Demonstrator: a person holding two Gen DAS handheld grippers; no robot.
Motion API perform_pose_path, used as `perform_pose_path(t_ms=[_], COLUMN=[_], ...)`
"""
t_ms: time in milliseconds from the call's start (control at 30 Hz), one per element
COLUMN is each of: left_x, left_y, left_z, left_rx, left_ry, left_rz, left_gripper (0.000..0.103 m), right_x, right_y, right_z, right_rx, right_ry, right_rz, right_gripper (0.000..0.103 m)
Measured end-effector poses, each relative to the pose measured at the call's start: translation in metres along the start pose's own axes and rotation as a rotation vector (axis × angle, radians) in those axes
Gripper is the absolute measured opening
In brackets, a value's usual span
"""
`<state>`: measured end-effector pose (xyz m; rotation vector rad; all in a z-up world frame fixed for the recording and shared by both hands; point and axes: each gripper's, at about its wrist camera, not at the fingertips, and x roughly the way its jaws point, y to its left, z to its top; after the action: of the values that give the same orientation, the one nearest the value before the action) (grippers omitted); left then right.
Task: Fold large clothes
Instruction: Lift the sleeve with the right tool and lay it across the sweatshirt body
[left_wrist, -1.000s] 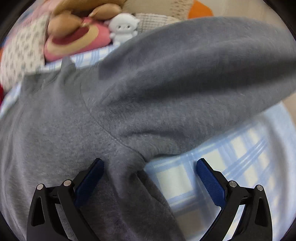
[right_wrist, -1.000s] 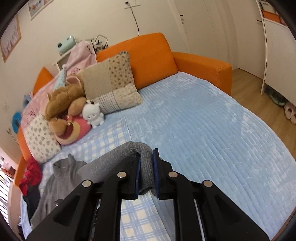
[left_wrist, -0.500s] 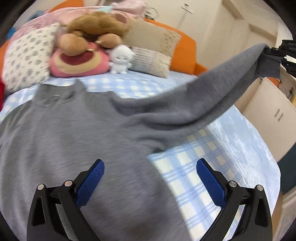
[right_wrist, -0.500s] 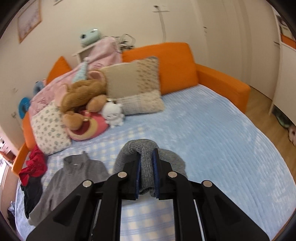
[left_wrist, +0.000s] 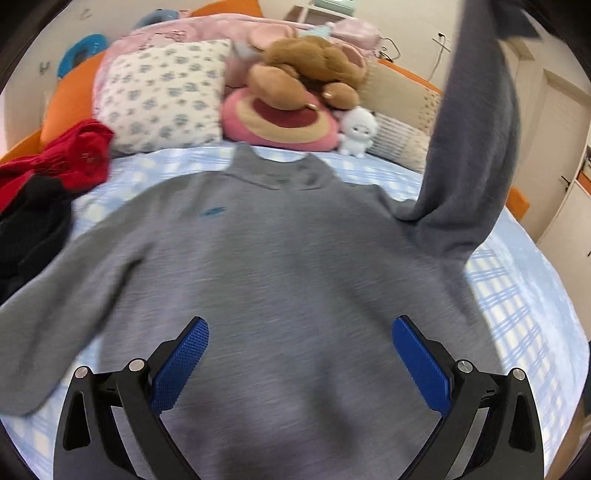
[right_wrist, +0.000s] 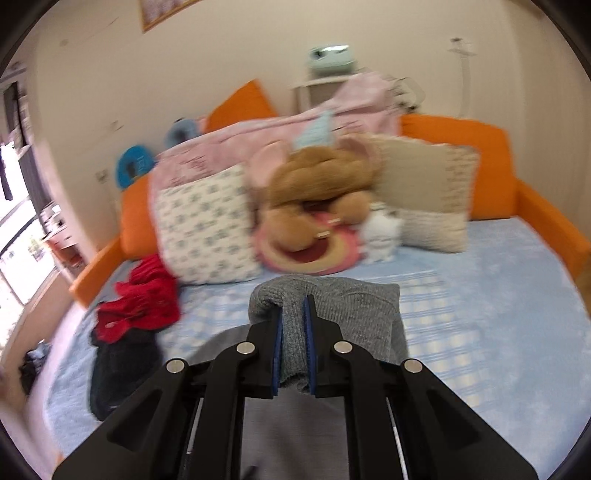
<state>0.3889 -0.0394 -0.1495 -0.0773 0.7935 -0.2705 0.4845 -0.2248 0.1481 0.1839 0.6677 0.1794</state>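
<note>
A grey sweater (left_wrist: 280, 258) lies flat, front up, on the blue checked bed cover, collar toward the pillows. Its left sleeve (left_wrist: 66, 295) lies spread out. Its right sleeve (left_wrist: 476, 147) is lifted high at the right. My left gripper (left_wrist: 299, 363) is open and empty, hovering over the sweater's lower body. My right gripper (right_wrist: 293, 314) is shut on the ribbed cuff of the sleeve (right_wrist: 325, 299) and holds it up above the bed.
Pillows (left_wrist: 162, 96) and plush toys (left_wrist: 295, 99) line the orange sofa back (right_wrist: 458, 144). A red garment (left_wrist: 74, 155) and a black one (left_wrist: 29, 229) lie heaped at the bed's left. The blue cover (right_wrist: 498, 314) extends to the right.
My right gripper has carried the sleeve cuff up and leftward over the sweater. My left gripper has pulled back and swung left from the armpit to over the sweater's body.
</note>
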Motion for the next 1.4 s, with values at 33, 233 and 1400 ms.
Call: perform_pose_path(t_ms=[33, 233, 1400], left_x=[-0.003, 0.000, 0.019], left_y=[0.012, 0.066, 0.105], left_z=[-0.004, -0.037, -0.055], left_rx=[0.000, -0.127, -0.330], left_ry=[0.001, 0.002, -0.019], left_rz=[0.009, -0.001, -0.072], left_gripper=[0.101, 0.101, 0.101], right_x=[0.012, 0.092, 0.194], right_y=[0.021, 0.113, 0.168], right_z=[0.000, -0.026, -0.113], right_rx=[-0.010, 0.031, -0.044], right_ry=[0.011, 0.084, 0.294], right_rz=[0.017, 0.104, 0.077], right_gripper=[0.011, 0.011, 0.052])
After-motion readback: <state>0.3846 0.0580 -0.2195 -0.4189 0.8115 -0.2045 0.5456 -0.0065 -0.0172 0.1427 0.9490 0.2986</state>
